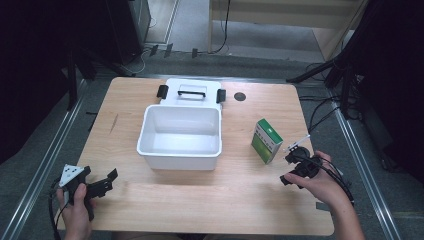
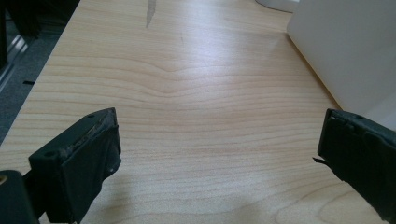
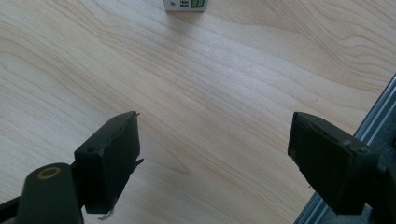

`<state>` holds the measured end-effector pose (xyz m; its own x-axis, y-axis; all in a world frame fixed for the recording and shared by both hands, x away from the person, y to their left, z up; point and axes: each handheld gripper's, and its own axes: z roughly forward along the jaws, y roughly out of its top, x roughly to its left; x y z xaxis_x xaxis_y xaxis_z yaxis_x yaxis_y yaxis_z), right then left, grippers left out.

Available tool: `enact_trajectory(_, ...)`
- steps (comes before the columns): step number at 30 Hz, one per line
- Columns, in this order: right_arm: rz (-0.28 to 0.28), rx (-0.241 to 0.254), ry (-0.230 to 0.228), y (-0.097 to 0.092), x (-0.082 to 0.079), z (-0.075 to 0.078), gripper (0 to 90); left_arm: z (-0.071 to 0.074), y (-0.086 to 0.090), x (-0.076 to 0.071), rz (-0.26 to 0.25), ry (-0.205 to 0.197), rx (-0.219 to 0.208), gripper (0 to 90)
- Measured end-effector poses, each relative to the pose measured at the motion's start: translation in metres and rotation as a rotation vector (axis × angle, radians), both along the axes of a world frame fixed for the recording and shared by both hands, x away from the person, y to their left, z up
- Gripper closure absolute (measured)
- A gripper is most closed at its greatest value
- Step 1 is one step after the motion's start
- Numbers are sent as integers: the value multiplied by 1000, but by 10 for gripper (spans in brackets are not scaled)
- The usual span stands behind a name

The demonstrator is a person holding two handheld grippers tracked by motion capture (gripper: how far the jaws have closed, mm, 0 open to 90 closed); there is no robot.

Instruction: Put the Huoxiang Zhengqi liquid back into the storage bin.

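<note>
1. Black jaws of the right gripper (image 1: 295, 167) stand wide apart with bare tabletop between them; they hold nothing and touch nothing.
2. Black jaws of the left gripper (image 1: 100, 186) are spread just as wide over bare wood, also empty.
3. One green-and-white carton (image 1: 266, 140) stands upright on the wooden table (image 1: 200, 200), just beyond the right gripper and apart from it; in the right gripper view its lower edge (image 3: 185, 5) shows at the top, ahead of the jaws.
4. One white plastic bin (image 1: 180, 136) sits open at the table's middle, well apart from both grippers; its wall (image 2: 345, 46) shows at the right in the left gripper view.
5. One white lid (image 1: 192, 92) with a black handle and two black clips lies behind the bin, touching its far rim.
6. One dark round spot (image 1: 240, 96) lies on the table right of the lid.
7. Right gripper is near the table's right edge, where a metal rail (image 3: 373, 116) runs alongside; left gripper is near the front left corner.
8. Open wood lies across the whole front strip between the two hands, and between the bin and the carton.
</note>
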<state>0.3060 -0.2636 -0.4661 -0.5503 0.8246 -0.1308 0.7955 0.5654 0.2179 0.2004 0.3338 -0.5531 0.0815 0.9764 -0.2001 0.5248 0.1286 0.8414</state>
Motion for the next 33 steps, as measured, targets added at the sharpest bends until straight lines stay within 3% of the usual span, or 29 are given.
enact_trajectory(15, 26, -45, 52, 16, 14, 11, 164, 0, 0, 0, -2, -2, -1, 3)
enact_trajectory(33, 53, -78, 61, 36, 30, 24, 154, 0, 0, 0, -3, -1, -4, 3)
